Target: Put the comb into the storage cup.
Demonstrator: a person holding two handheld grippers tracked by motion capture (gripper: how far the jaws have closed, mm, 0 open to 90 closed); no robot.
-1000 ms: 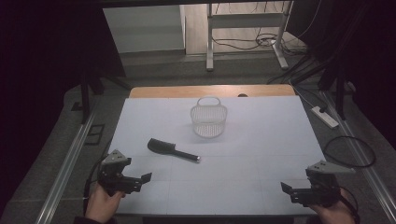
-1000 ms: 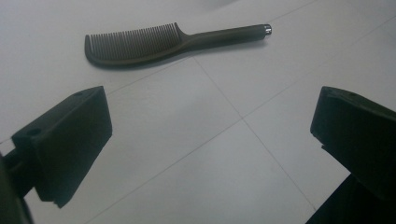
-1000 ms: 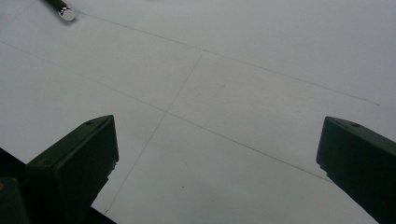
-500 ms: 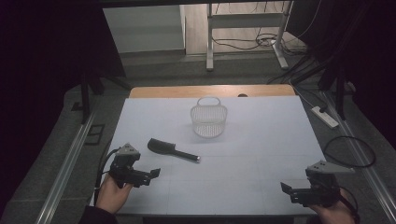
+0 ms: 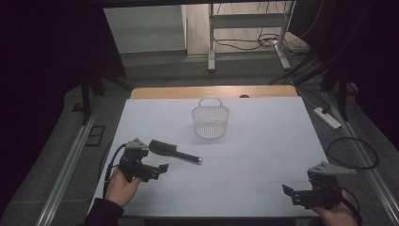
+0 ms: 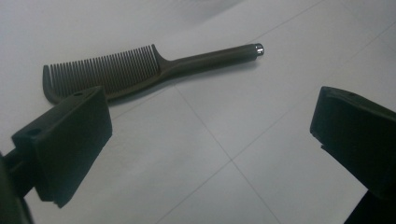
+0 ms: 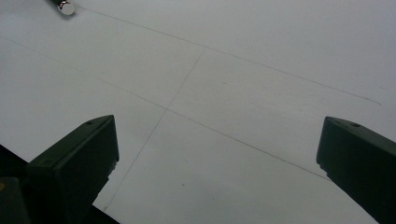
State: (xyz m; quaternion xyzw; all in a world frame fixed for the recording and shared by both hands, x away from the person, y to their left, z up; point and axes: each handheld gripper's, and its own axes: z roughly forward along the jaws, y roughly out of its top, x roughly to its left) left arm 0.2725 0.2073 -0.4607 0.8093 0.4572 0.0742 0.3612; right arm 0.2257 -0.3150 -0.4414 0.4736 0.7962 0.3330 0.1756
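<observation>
gaping near the comb (image 6: 140,70), left tongs (image 6: 210,140) (teeth visible up close); right tongs (image 7: 215,154) spread.

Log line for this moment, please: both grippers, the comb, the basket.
left gripper: open, just short of comb | comb: flat on table, untouched | right gripper: open, near table's front right corner | basket: upright, mid-table

The comb (image 6: 116,72) is dark grey-brown along its teeth and handle, ending in a small shiny silver cap, and it lies on a table (image 5: 263,141) covered in pale bluish-white crossed by thin faint grey lines, with a strip of orange-brown wood showing at the far edge. The basket (image 5: 210,120) is white with a fine mesh pattern. Both the left claw (image 5: 162,168) and the right claw (image 5: 288,191) are matt black, each topped by a grey plate.
</observation>
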